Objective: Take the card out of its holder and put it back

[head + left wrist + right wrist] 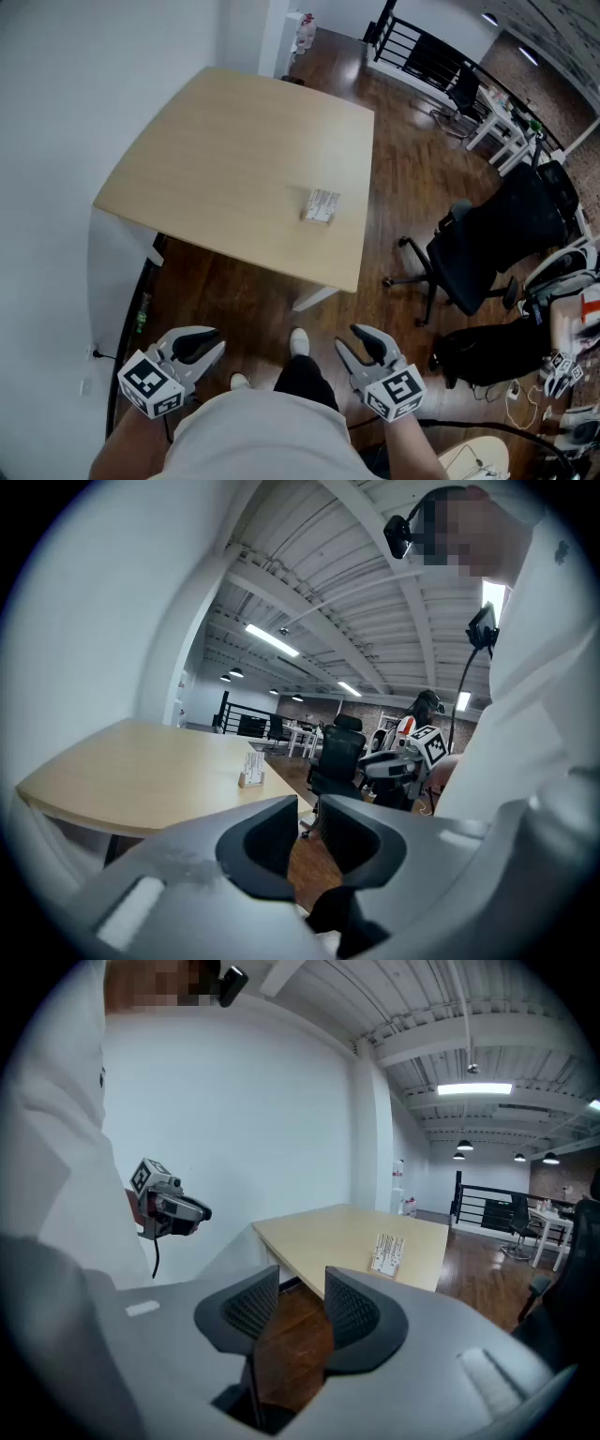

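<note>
Well apart from both grippers, the card (323,201) stands in its holder (317,217) near the counter's (216,150) right edge. The left gripper (199,345) and right gripper (366,345) both have their fingers apart and empty. The card is probably thin, light and bendy, so pinch its top edge and steady the small, tippable holder. The slot and the print are too small to make out.
</note>
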Tool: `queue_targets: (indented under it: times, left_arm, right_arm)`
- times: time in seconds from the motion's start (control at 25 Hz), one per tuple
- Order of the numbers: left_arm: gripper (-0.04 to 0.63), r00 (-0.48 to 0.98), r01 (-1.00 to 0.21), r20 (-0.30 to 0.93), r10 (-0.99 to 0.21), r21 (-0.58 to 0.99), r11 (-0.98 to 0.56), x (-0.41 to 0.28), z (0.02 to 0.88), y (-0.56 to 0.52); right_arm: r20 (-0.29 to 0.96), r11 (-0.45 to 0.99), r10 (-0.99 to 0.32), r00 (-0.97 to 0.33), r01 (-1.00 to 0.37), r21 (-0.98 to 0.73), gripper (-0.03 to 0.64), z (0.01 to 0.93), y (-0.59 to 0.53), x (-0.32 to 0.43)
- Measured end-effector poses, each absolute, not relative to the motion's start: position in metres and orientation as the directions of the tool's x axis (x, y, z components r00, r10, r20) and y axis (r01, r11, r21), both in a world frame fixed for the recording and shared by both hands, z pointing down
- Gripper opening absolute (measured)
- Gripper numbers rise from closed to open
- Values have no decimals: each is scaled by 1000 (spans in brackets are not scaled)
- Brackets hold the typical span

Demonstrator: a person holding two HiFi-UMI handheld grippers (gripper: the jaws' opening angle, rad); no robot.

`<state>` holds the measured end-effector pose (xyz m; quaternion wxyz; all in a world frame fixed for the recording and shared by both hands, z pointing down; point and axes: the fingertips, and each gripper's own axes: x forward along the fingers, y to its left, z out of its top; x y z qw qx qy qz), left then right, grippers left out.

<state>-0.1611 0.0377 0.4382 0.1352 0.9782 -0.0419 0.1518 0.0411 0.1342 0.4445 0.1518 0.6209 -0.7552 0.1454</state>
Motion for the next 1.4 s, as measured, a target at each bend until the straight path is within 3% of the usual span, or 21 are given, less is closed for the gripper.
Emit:
queue_targets:
  times: [0.88, 1.4]
  left_arm:
    - [67, 882, -426, 325, -341, 239, -873, -8, 418, -75]
    - [64, 798, -569, 394, -457, 238, -788, 15, 424, -88]
  right_arm:
    - [510, 502, -750, -421, -864, 26, 158, 517, -116, 270]
    - [575, 720, -518, -633, -686, -108, 158, 587, -199, 263]
